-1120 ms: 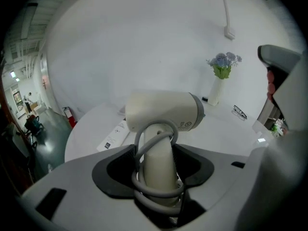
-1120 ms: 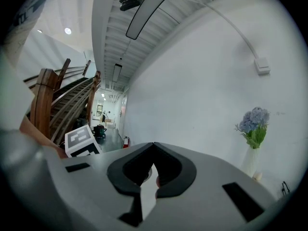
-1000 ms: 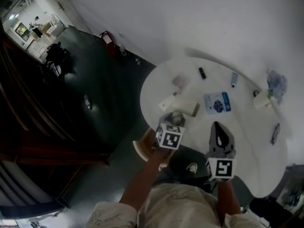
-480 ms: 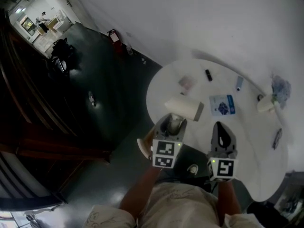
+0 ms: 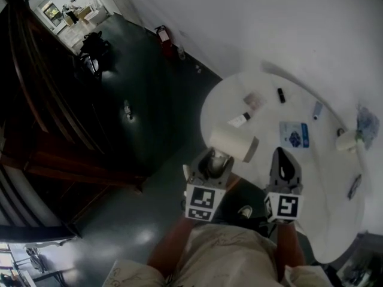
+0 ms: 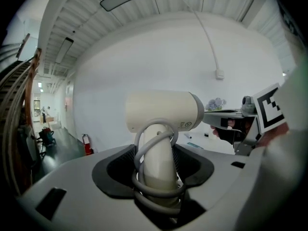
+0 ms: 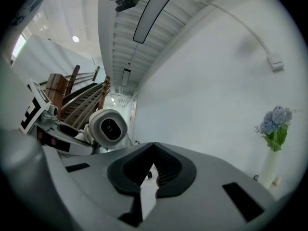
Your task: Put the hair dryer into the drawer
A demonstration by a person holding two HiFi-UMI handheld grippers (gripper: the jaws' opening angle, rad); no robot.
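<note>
The left claw [image 6: 159, 174] pinches the hair dryer [image 6: 163, 110] only by its handle; the heavy head may twist loose. The right claw [image 7: 153, 170] is pressed together, empty.

This looks like a large public hall: a dark shiny floor [image 5: 137, 130], a wooden staircase [image 5: 33, 88] at the left, and a red fire extinguisher [image 5: 163, 34] by the white wall [image 5: 257, 23] at upper middle.

The hair dryer [image 6: 162, 110] was seen cased in smooth, matt cream plastic; the dark floor [image 5: 143, 100] was rendered glossy, the staircase [image 5: 42, 118] wooden.
</note>
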